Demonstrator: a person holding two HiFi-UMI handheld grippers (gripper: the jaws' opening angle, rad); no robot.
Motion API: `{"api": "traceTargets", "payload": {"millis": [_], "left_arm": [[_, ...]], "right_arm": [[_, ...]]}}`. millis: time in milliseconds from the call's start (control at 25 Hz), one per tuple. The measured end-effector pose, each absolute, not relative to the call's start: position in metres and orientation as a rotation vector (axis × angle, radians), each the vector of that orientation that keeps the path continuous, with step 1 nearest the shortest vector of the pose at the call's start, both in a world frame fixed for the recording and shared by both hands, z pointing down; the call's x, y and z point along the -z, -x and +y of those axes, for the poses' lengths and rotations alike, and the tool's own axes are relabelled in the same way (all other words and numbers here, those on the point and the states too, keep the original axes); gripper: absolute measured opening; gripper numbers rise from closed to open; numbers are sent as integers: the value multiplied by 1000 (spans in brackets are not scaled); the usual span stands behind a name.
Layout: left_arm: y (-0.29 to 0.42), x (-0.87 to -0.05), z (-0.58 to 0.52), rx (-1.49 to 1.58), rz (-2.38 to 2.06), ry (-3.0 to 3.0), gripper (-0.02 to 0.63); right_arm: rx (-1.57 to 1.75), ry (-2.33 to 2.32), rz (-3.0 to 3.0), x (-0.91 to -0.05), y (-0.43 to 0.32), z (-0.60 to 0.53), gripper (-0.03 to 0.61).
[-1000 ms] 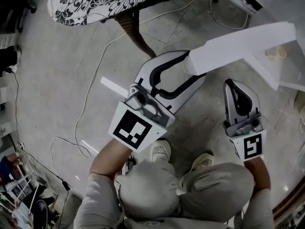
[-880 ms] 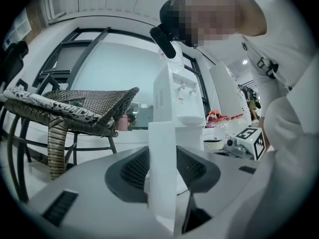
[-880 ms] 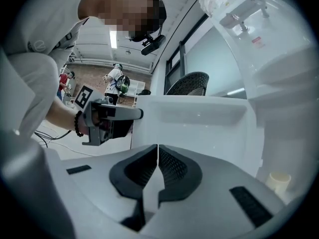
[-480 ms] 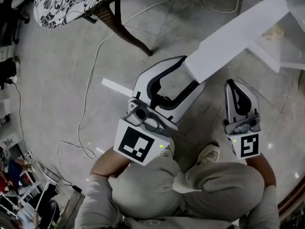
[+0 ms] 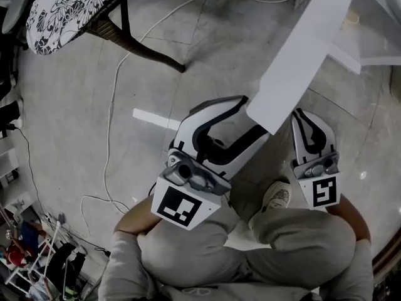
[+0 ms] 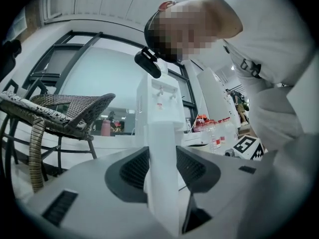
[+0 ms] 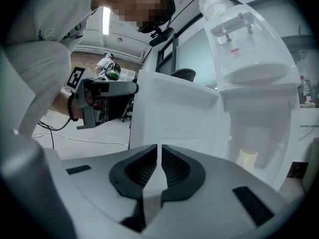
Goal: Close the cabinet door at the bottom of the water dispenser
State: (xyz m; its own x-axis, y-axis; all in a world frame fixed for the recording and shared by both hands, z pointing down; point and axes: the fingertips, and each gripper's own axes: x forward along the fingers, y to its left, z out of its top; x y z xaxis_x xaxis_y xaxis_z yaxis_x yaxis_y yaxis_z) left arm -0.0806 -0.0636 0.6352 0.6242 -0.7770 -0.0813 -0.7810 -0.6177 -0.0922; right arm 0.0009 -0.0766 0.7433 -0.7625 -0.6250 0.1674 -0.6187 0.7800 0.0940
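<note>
- The left gripper [image 5: 254, 113] has the cabinet door [image 5: 301, 49] only by its free edge, low and near a corner. If the hand's path strays from the arc the hinge allows, the pads will likely slide off the smooth white panel or wrench it.
- The jaws straddle that edge. If the door goes fully home with them in place, the jaw on the inner face would probably be caught between the door and the cabinet frame. The last part of the swing looks better done as a push after letting go.
- The right gripper [image 5: 302, 115] sits just beside the door's free end, on the side facing the open cabinet [image 7: 259, 133] at the bottom of the water dispenser [image 7: 249, 54]. It could get in the way of the swing.
- A pale cup [image 7: 246, 159] stands inside the compartment. It seems set back, but whether it clears the door cannot be told.
- Left jaws: fairly wide apart, clamped on the door's edge, with a dark pad against each face of the panel.
- Right jaws: drawn together to a thin slit, with nothing between them and touching nothing. They point at the door's inner face.
- The door stands well open, angled out from the dispenser over the floor [image 5: 75, 118].
</note>
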Motion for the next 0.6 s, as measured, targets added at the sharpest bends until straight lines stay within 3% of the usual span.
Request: {"api": "traceTargets", "payload": {"millis": [280, 400, 600], "left_arm": [[62, -636, -53, -48, 1211, 2764, 172], [49, -634, -48, -45, 1149, 2767, 116], [30, -635, -41, -56, 1053, 2799, 112]], "right_arm": [[-20, -905, -2785, -759, 0, -56, 25], [-47, -875, -2789, -763, 0, -49, 88], [-54, -909, -2795, -762, 1, -52, 151]]}}
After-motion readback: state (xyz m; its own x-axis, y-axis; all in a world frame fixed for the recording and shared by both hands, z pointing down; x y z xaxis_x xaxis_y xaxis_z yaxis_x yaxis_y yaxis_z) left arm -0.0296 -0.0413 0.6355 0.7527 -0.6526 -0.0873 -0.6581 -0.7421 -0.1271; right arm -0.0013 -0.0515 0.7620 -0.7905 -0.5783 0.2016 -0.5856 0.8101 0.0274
